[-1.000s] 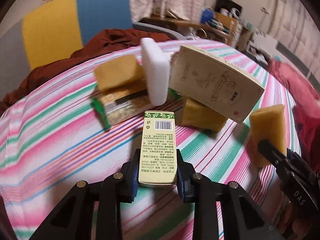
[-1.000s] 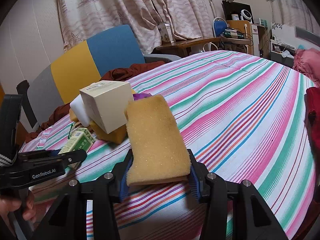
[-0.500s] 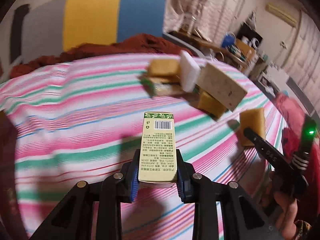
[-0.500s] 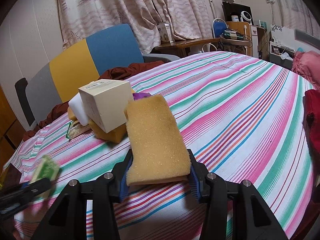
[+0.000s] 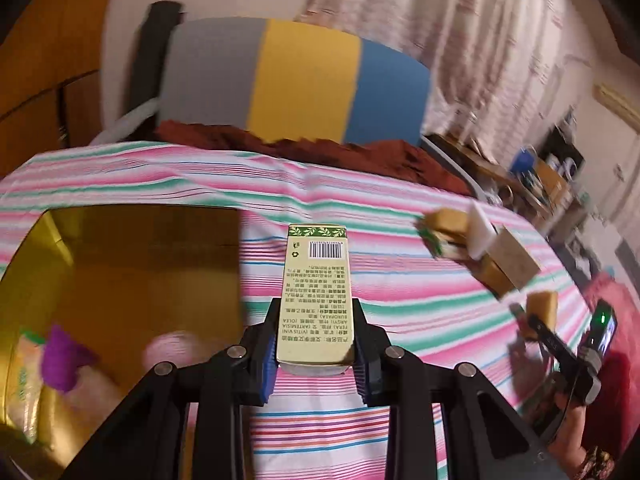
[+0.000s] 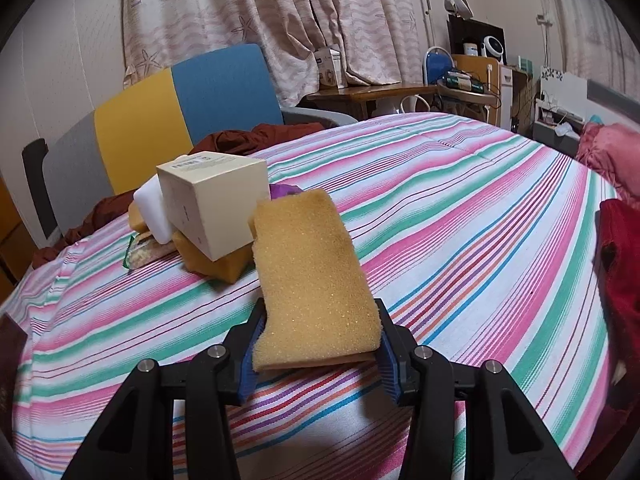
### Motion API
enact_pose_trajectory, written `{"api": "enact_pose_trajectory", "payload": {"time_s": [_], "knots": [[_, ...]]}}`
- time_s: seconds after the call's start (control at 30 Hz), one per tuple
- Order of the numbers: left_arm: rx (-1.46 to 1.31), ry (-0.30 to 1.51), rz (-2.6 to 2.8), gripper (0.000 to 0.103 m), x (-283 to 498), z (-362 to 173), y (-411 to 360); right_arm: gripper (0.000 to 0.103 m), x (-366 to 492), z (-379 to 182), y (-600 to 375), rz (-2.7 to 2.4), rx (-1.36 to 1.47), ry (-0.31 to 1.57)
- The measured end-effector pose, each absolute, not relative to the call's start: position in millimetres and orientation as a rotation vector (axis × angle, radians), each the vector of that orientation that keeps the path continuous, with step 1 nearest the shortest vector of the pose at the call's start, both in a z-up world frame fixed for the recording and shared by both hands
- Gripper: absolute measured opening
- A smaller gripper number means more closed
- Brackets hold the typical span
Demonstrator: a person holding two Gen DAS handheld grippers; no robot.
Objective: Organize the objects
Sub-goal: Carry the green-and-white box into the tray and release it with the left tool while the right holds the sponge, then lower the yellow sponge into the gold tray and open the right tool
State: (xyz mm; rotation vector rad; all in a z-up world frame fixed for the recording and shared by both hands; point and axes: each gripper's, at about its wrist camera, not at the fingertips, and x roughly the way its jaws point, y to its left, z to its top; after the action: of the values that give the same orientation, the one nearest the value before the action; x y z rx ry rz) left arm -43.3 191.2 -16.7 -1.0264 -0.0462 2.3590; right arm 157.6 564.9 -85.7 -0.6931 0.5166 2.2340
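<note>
Jaws of your left gripper (image 5: 315, 354) clamp a light, stiff carton (image 5: 316, 294) low down; your right gripper (image 6: 318, 346) squeezes a soft sponge (image 6: 314, 280).

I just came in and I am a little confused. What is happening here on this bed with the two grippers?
A person is sorting small things with a gripper in each hand. The left gripper holds a green-topped carton near an open cardboard box that already has items inside. The right gripper holds a yellow sponge above the striped blanket. A pile of more sponges and a cream box waits on the blanket.
</note>
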Motion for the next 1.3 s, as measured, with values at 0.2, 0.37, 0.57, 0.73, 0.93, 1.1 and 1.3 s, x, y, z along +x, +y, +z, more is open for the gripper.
{"api": "enact_pose_trajectory", "payload": {"time_s": [0.2, 0.37, 0.57, 0.73, 0.93, 1.1, 1.3], "knots": [[-1.06, -0.124, 2.445, 0.03, -66.5, -18.9, 145.2, 0.049, 155.8, -82.4, 558.4, 2.226, -0.692, 0.461], [-1.143, -0.18, 2.477, 0.03, -89.8, -31.0, 117.4, 0.049, 154.3, -81.3, 550.4, 2.226, -0.702, 0.417], [-1.253, -0.229, 2.466, 0.03, -110.1, -48.5, 94.4, 0.048, 162.0, -80.5, 529.9, 2.249, -0.72, 0.372], [-1.291, -0.244, 2.457, 0.03, -123.1, -54.0, 85.5, 0.048, 171.9, -67.4, 502.6, 2.316, -0.677, 0.471], [-1.393, -0.282, 2.385, 0.044, -134.9, -68.6, 81.6, 0.048, 159.4, -33.4, 438.6, 2.539, -0.665, 0.499], [-1.389, -0.341, 2.371, 0.049, -129.9, -66.2, 72.5, 0.048, 140.4, -8.8, 369.1, 2.771, -0.693, 0.423], [-1.259, -0.43, 2.496, 0.05, -101.1, -43.1, 41.0, 0.049, 124.0, -2.4, 298.9, 2.986, -0.784, 0.331]]}}
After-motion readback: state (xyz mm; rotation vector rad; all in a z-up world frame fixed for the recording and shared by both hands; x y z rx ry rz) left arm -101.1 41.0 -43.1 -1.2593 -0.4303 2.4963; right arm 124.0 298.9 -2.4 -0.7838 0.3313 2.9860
